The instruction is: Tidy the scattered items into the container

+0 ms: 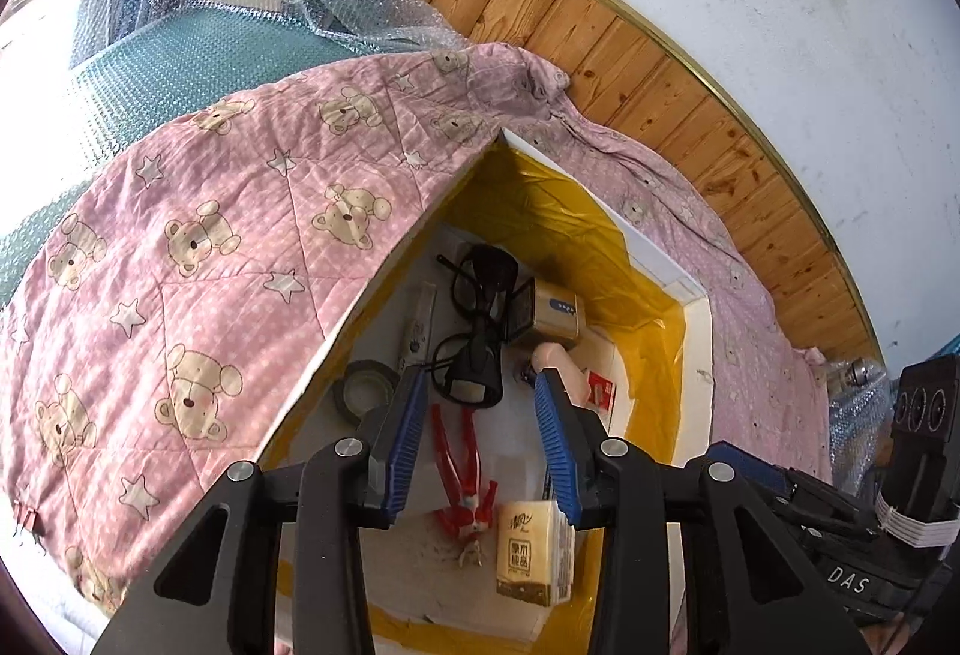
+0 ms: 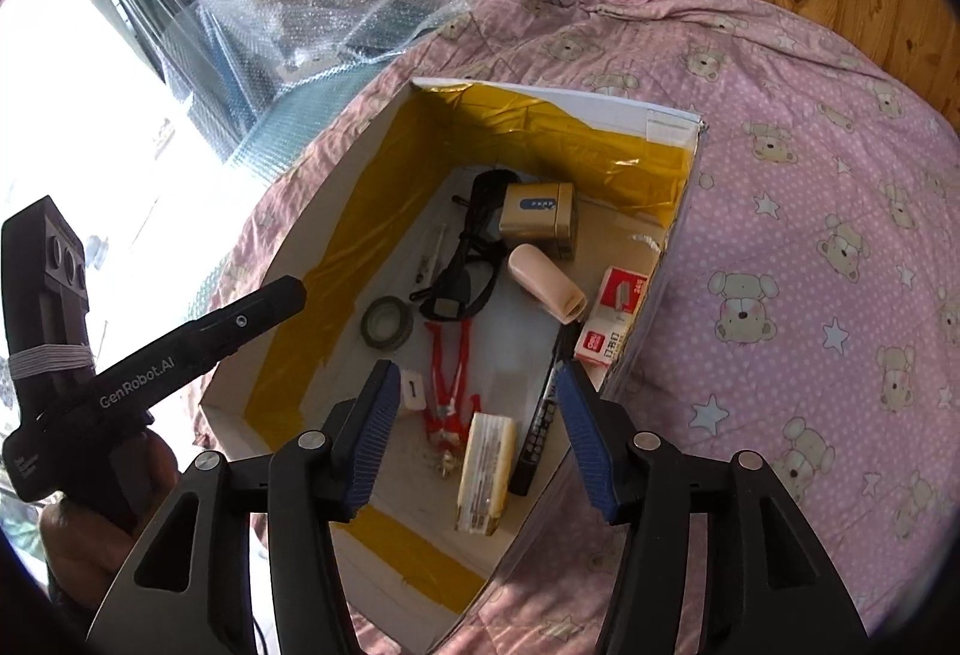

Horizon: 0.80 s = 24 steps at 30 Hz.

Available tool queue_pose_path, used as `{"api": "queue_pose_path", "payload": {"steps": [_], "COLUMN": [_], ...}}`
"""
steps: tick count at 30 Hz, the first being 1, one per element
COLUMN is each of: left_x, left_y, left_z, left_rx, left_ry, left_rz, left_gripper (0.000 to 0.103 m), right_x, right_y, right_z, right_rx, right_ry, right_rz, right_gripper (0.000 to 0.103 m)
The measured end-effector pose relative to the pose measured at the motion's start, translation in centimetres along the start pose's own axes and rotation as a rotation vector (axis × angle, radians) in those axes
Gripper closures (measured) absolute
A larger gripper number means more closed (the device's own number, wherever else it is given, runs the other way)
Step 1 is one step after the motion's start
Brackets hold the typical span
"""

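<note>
Both grippers, left gripper point(image 1: 480, 385) and right gripper point(image 2: 477, 376), are held open and empty above the box point(image 2: 672, 118); scattered items are seen inside already, so withdrawal should be made straight upward.

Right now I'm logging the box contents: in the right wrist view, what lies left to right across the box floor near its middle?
Tape roll → red figure → pink case → red-and-white staples box.
</note>
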<state>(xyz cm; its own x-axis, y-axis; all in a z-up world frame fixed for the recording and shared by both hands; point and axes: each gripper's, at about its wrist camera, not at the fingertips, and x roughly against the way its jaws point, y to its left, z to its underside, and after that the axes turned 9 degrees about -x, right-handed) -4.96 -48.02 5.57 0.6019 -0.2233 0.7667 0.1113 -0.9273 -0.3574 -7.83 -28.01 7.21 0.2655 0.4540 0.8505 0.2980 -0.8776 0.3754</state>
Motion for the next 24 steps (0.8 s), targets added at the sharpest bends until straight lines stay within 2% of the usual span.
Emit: {"api": "queue_pose_path", "payload": {"steps": [11, 15, 18, 24], "left_x": [2.5, 3.5, 4.2, 5.5], "left_y": [-2.5, -3.4, -3.9, -5.1], "left_z": [2.9, 3.5, 3.9, 4.7], "left_rx": [-0.051, -0.071, -0.089, -0.117], "left_ry": [0.006, -0.008, -0.015, -0.026], "left_rz": [-0.008, -0.045, -0.053, -0.049], "left_gripper": [0.061, 0.047, 0.046, 0.041], "right_x": [2.3, 3.3, 4.0, 4.3], "right_y": [1.4, 2.1, 2.2, 1.6], "right_z": [4.1, 4.9, 5.3, 6.1], "right_rx": [0.089, 0.137, 0.152, 0.155], "right_ry": [0.003, -0.018, -0.033, -0.011], "right_rz": [0.067, 0.12, 0.156, 0.168], "right_gripper": [0.044, 0.044, 0.044, 0.044]}}
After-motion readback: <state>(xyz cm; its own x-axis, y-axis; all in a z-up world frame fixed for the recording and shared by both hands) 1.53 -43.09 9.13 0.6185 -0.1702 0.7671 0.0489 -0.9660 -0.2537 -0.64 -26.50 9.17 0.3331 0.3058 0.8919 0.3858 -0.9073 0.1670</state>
